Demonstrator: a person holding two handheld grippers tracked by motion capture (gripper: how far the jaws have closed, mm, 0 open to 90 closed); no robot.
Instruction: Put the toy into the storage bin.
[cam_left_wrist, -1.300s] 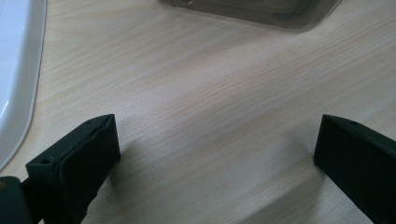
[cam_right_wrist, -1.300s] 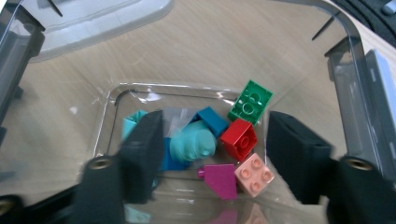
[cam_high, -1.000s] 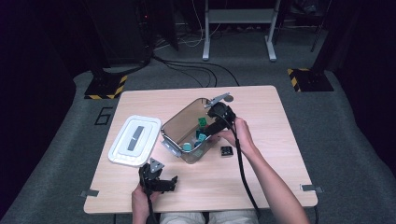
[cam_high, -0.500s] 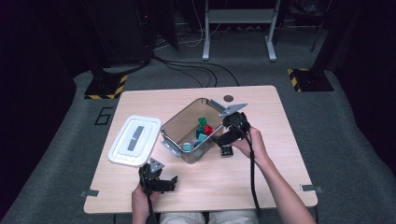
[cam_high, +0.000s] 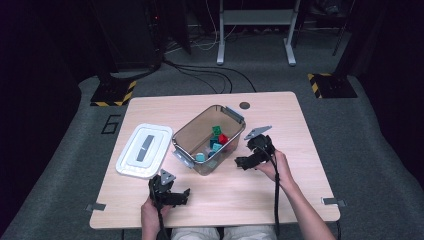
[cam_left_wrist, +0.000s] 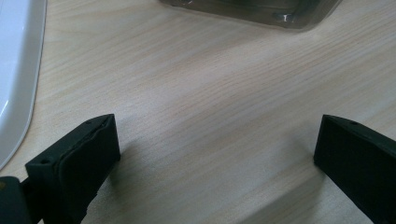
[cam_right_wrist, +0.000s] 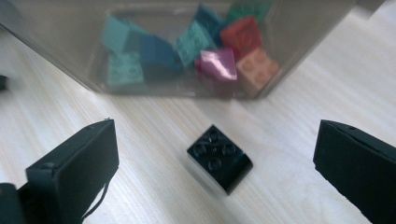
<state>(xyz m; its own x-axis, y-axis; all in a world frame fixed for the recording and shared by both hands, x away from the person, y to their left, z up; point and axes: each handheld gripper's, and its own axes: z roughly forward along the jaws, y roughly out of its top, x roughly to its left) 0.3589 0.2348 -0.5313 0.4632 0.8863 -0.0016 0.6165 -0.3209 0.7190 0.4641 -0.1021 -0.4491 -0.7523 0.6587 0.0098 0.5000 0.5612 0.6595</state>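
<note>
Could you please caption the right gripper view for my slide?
Open right gripper approaching a black brick beside the clear bin.

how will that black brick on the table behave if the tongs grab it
The black brick looks like hard moulded plastic, so probably stiff and light. Its flat base should keep it from rolling. Its smooth, glossy sides might slip or twist between the pads unless squeezed squarely.

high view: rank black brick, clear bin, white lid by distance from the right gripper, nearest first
1. black brick: on the table between the open jaws of the right gripper, in front of the bin wall.
2. clear bin: just to the gripper's left, holding coloured bricks.
3. white lid: beyond the bin, at the table's left side.
</note>
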